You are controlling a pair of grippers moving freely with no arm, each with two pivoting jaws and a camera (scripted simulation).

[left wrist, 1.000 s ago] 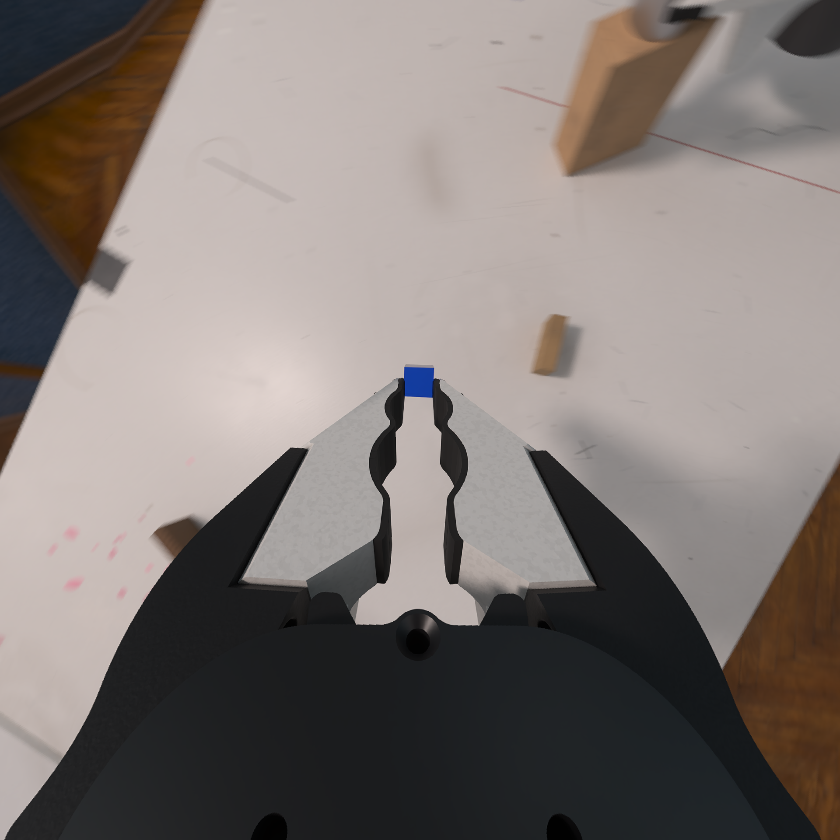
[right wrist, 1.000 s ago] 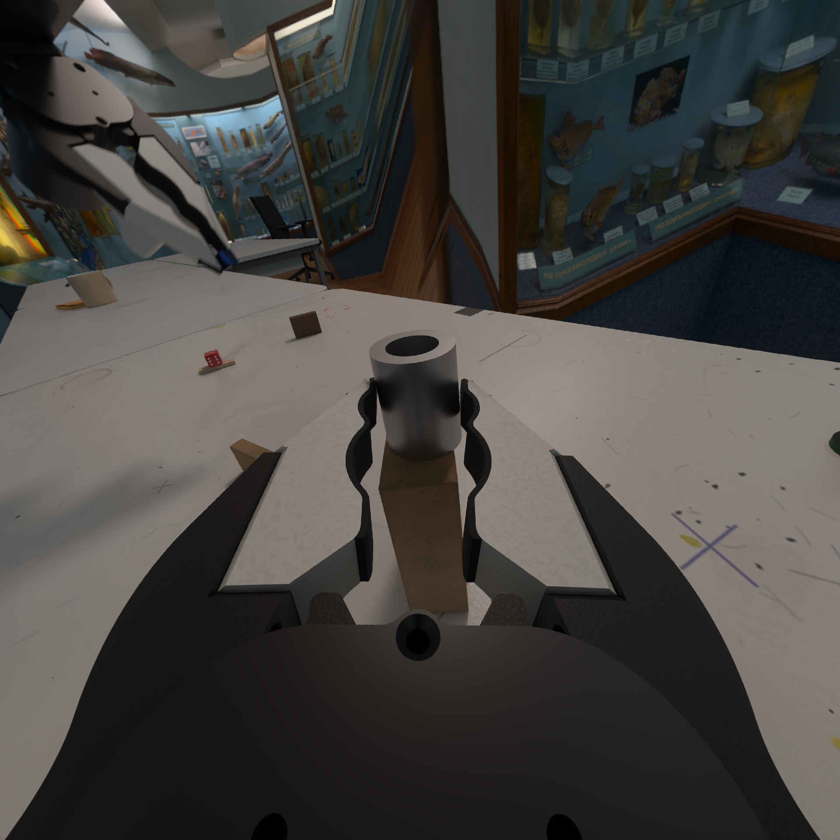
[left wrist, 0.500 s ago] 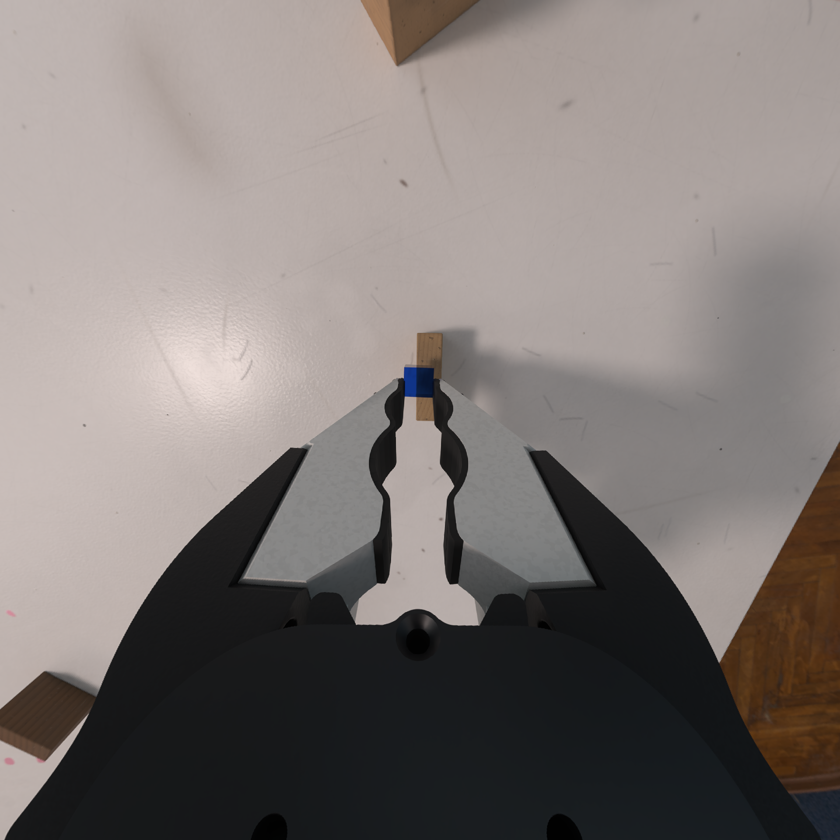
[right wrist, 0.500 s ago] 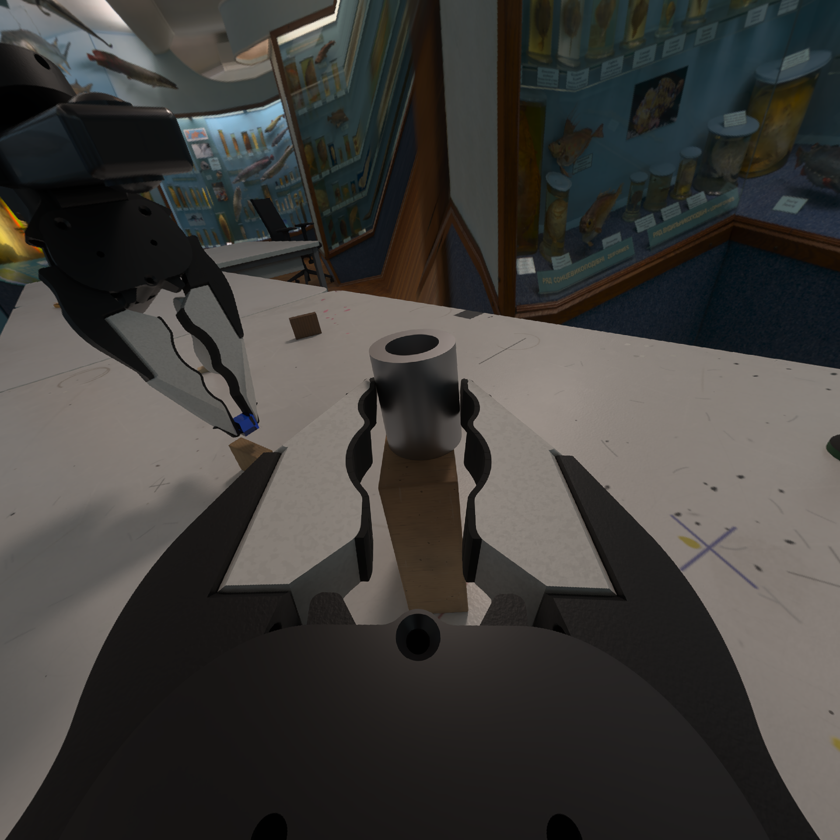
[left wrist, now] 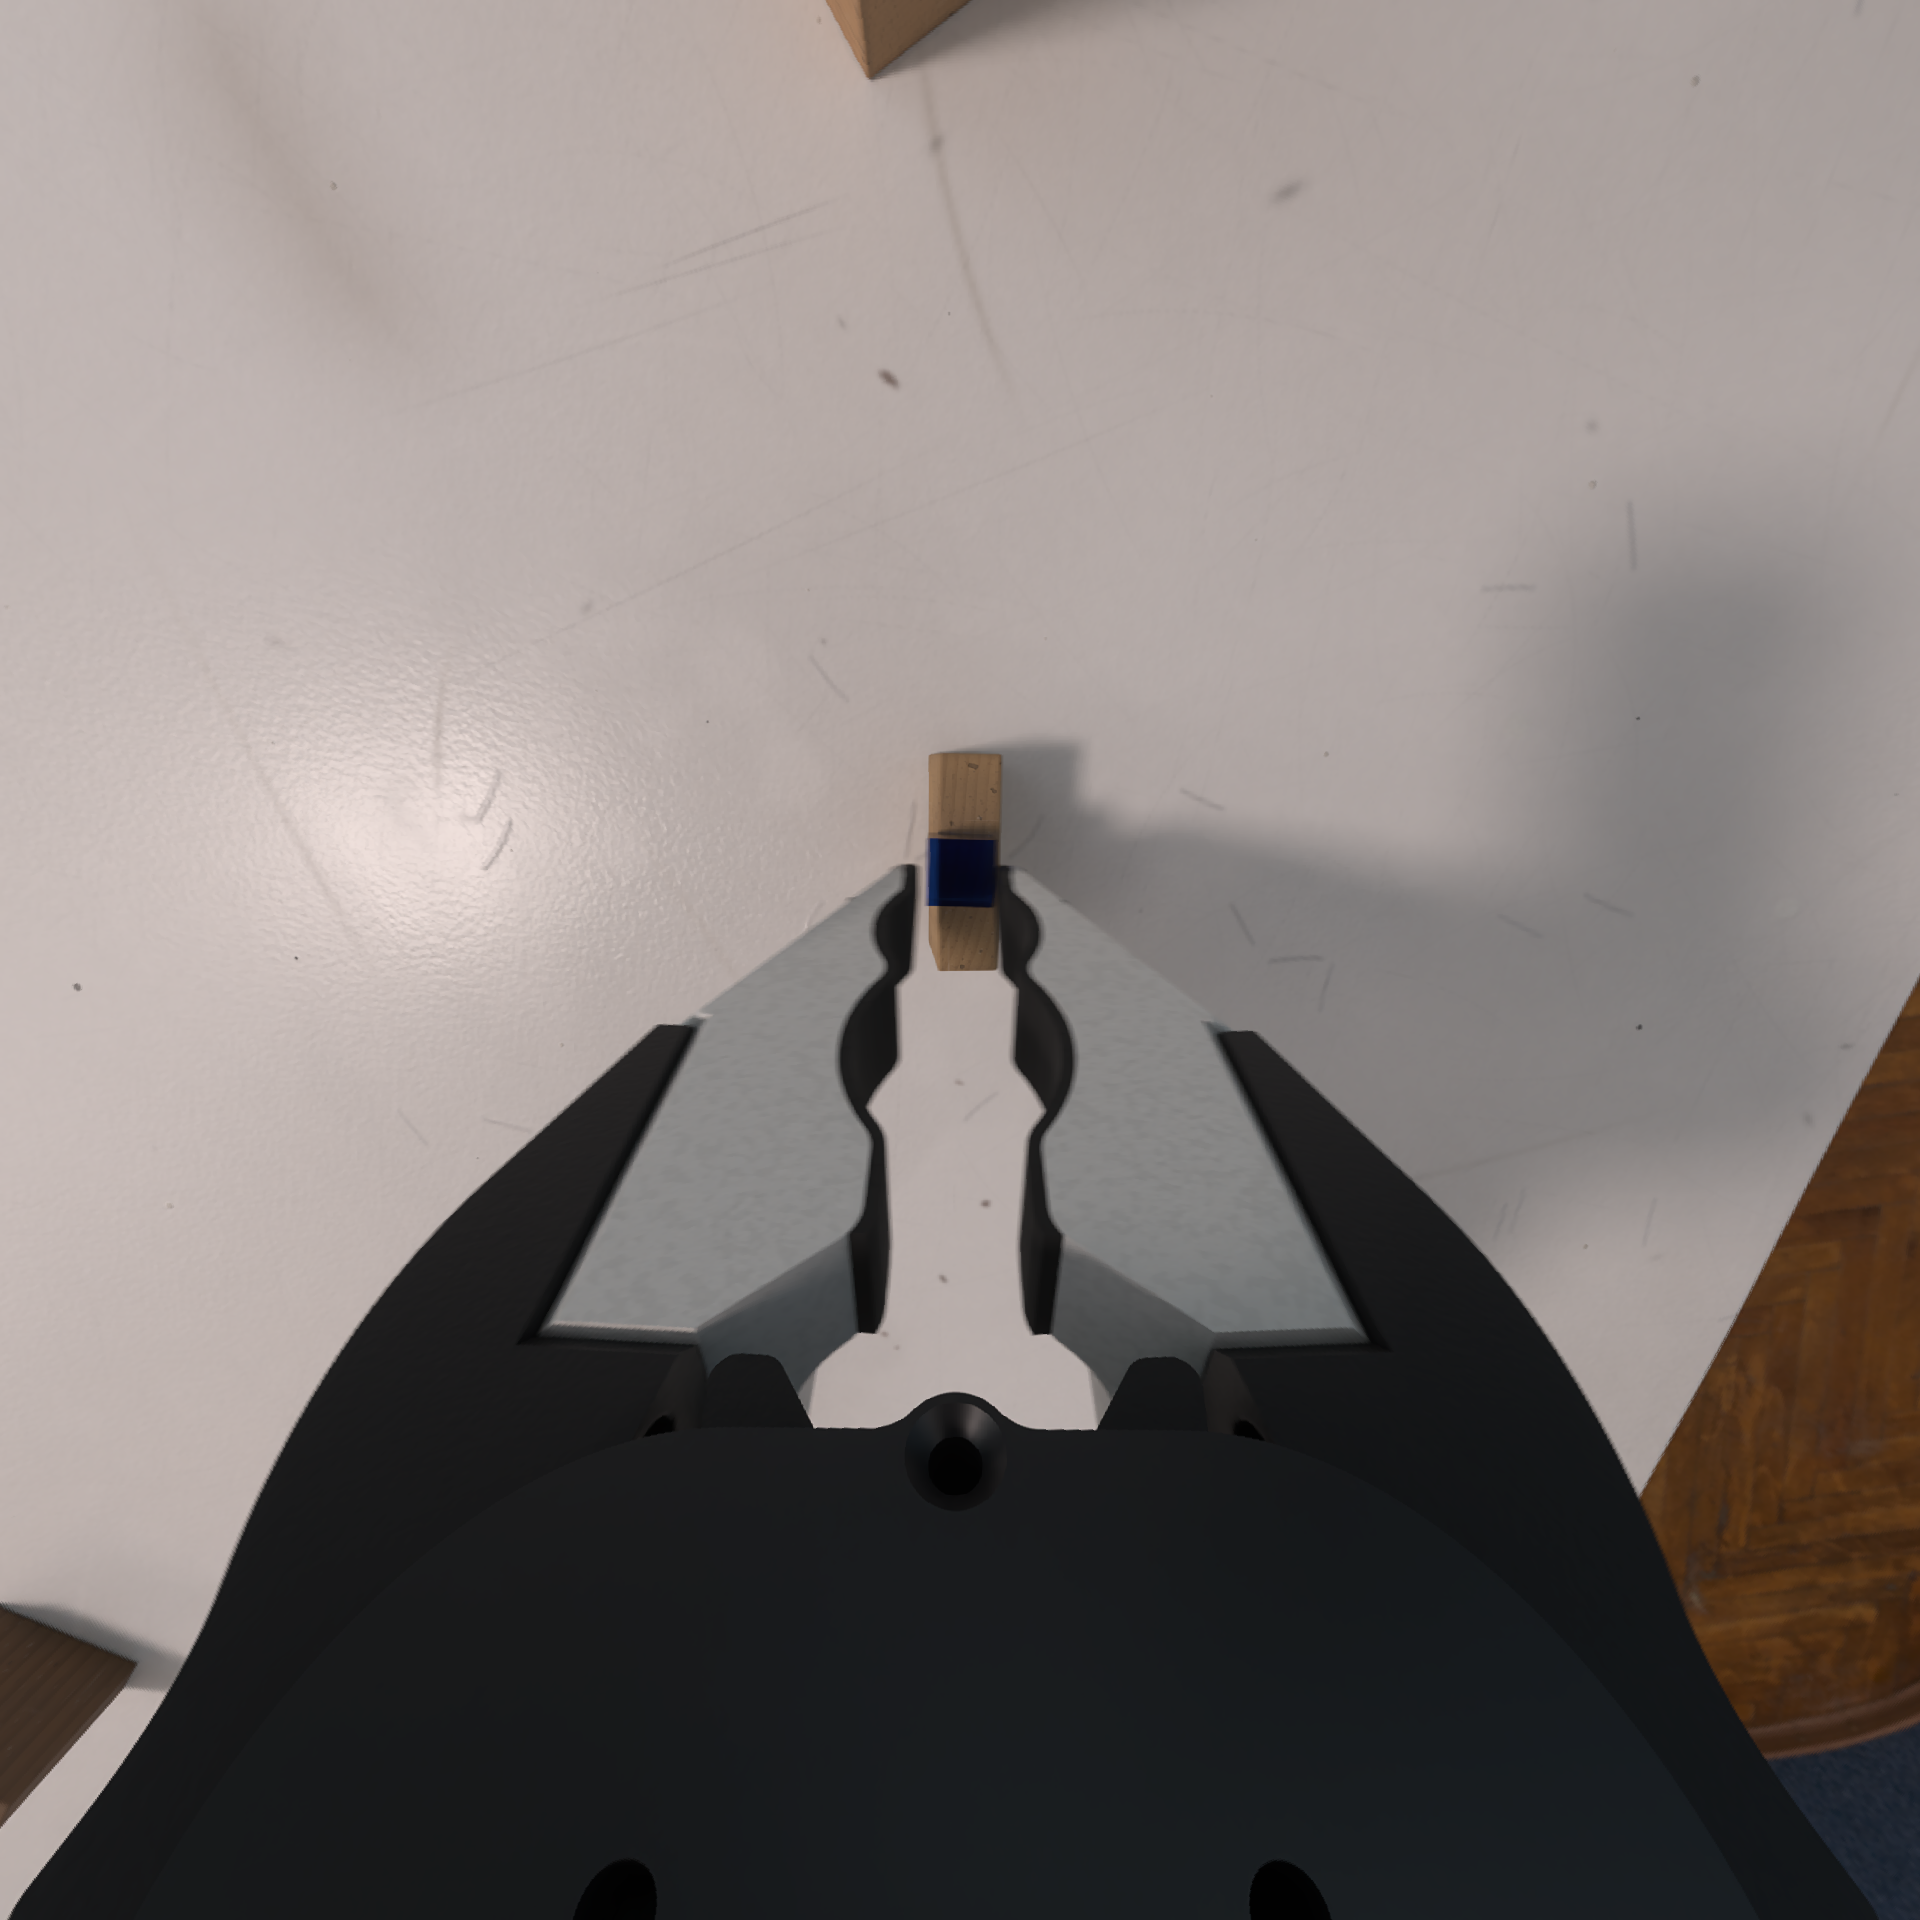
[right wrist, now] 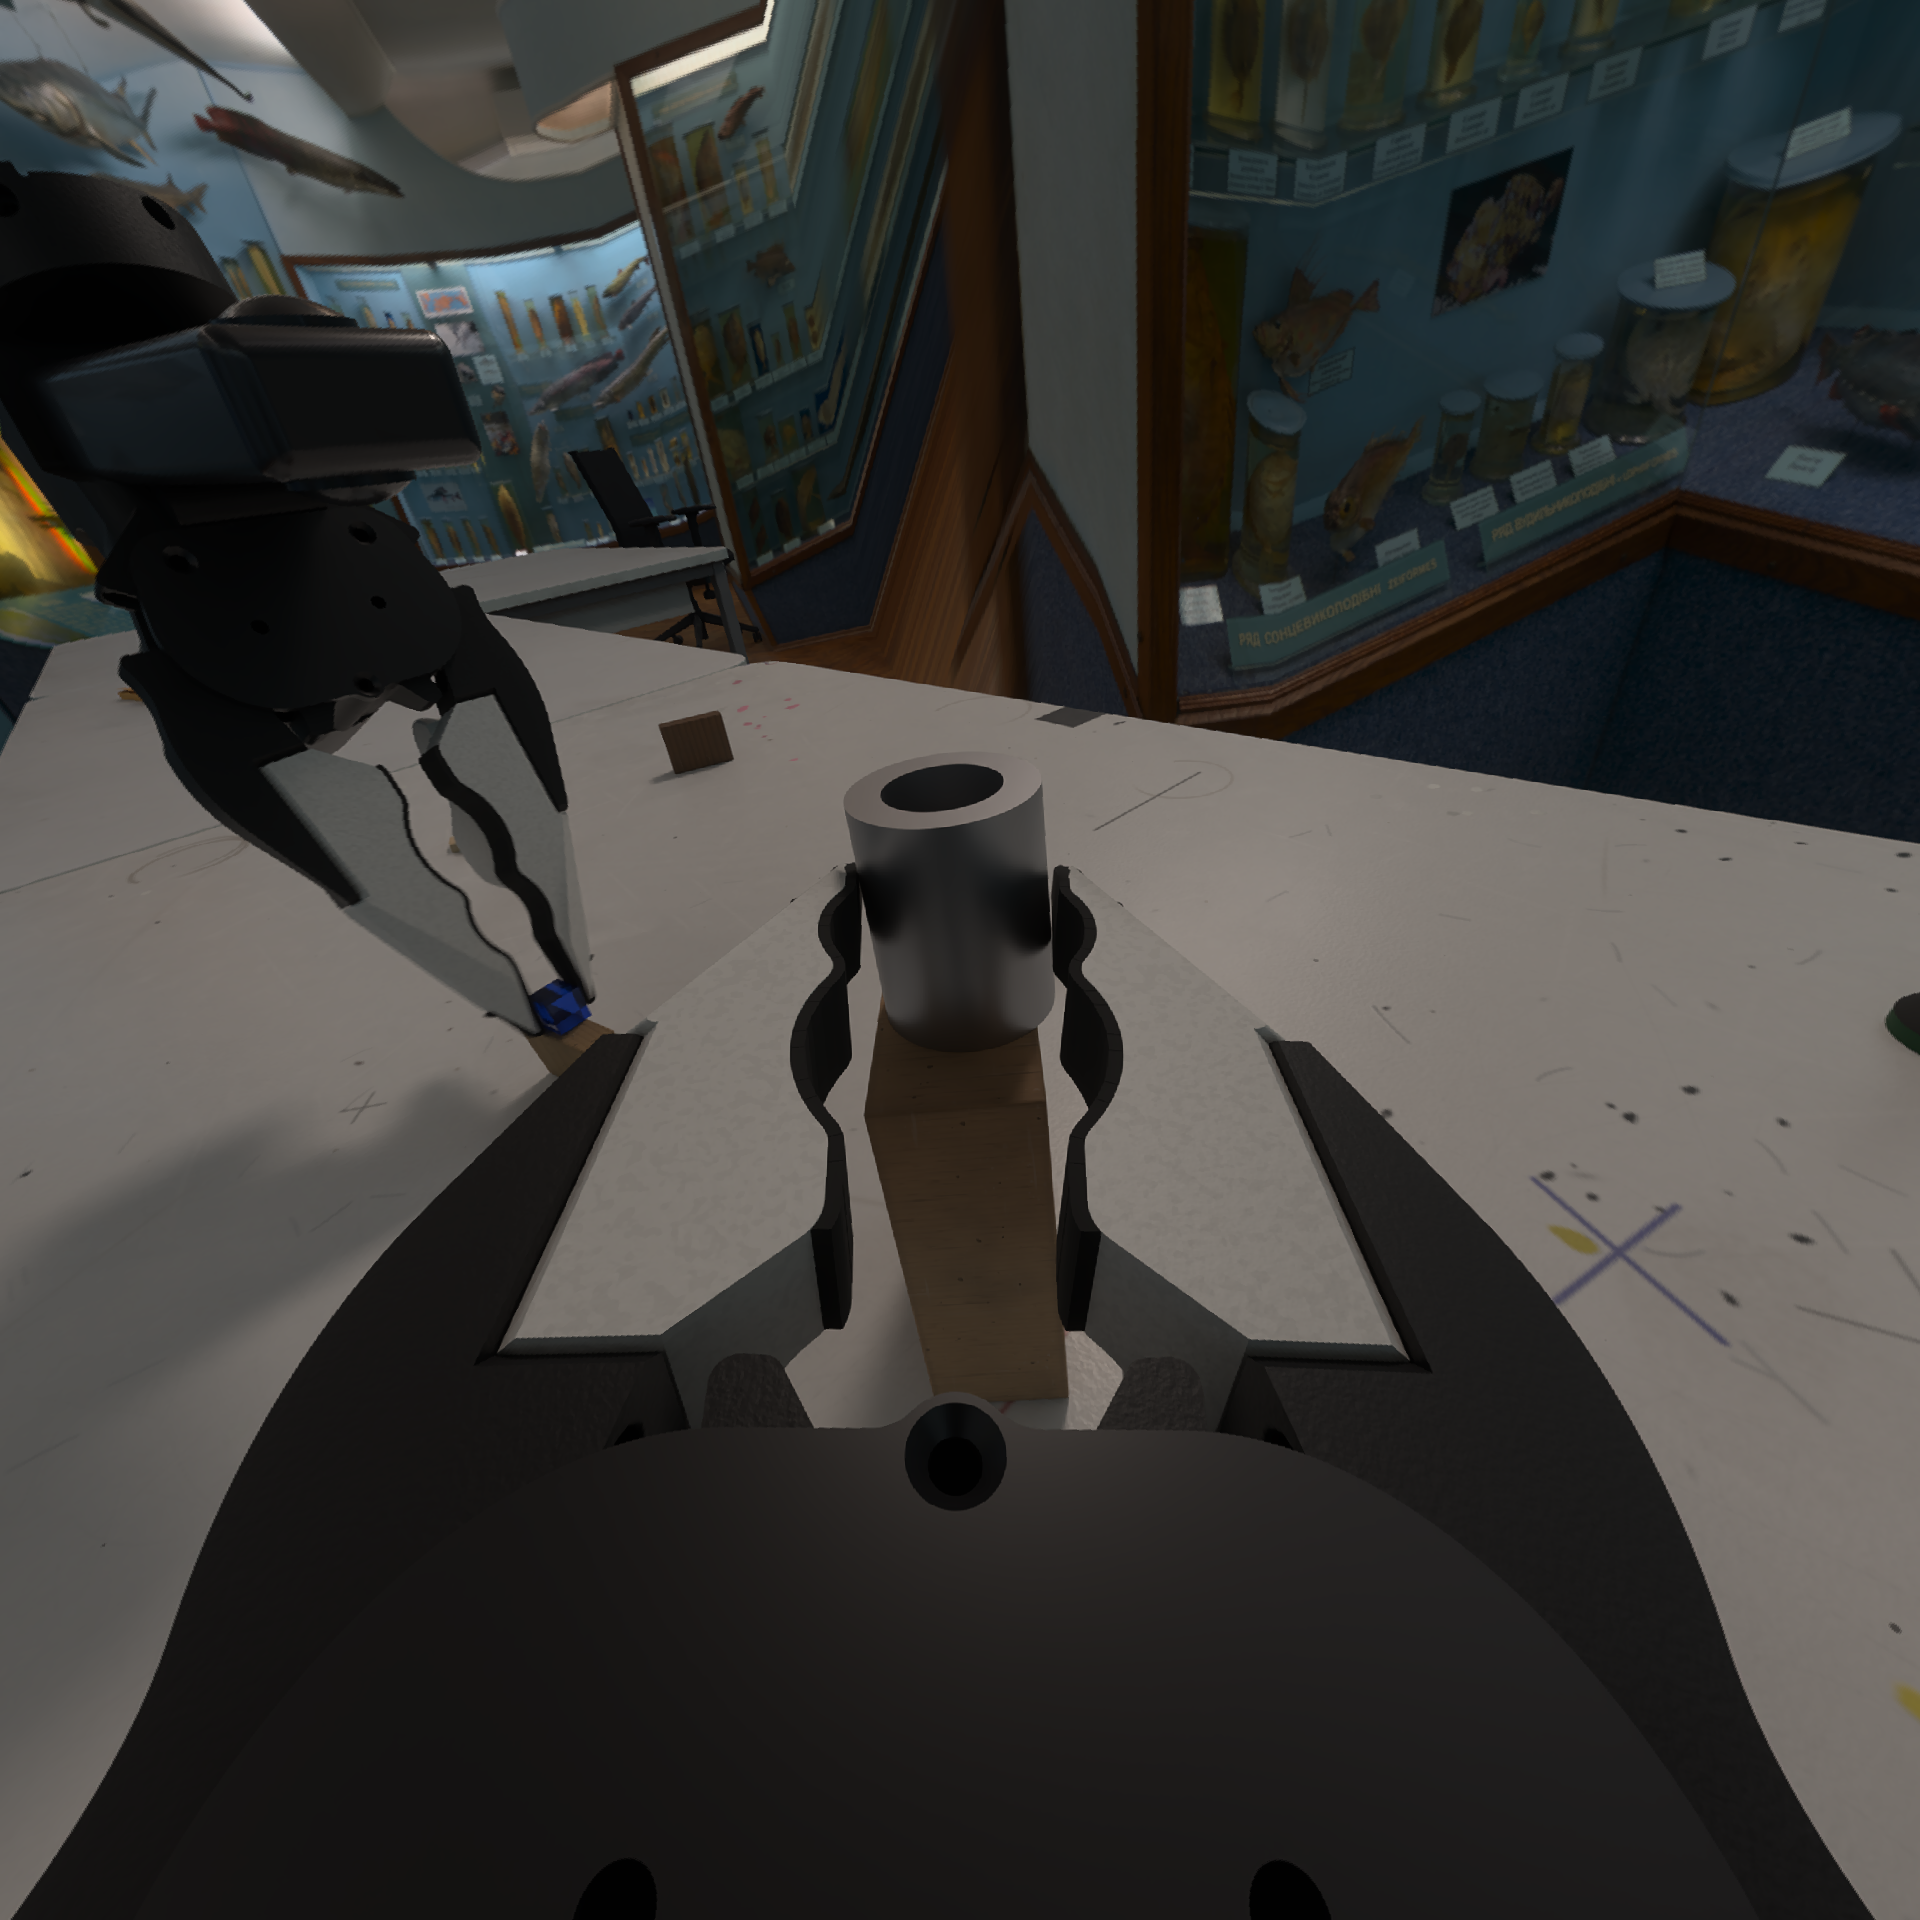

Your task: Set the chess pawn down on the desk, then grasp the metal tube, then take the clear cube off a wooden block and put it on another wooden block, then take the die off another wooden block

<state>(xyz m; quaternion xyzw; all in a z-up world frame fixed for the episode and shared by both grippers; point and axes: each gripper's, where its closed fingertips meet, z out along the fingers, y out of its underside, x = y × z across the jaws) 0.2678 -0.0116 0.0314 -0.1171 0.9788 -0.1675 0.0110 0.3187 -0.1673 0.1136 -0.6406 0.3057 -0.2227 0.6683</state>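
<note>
My left gripper (left wrist: 962, 888) is shut on the clear blue cube (left wrist: 962, 871) and holds it right on top of a small light wooden block (left wrist: 964, 795) on the white desk (left wrist: 520, 520). The right wrist view shows that gripper (right wrist: 553, 1013) at the left, tilted down, with the cube (right wrist: 558, 1006) touching the block (right wrist: 569, 1051). My right gripper (right wrist: 951, 899) is shut on the upright metal tube (right wrist: 945, 914), which stands on a taller light wooden block (right wrist: 971, 1195). The die is hidden.
A dark brown block (right wrist: 694, 743) lies farther back on the desk and shows at the lower left of the left wrist view (left wrist: 52, 1694). A light block's corner (left wrist: 894, 26) is at the top. The desk edge (left wrist: 1714, 1247) runs at the right. A dark green thing (right wrist: 1907, 1029) sits at the right edge.
My left gripper came across with the blue cube, tilted down and lowered it onto the small light block. My right gripper and the tube have not moved.
</note>
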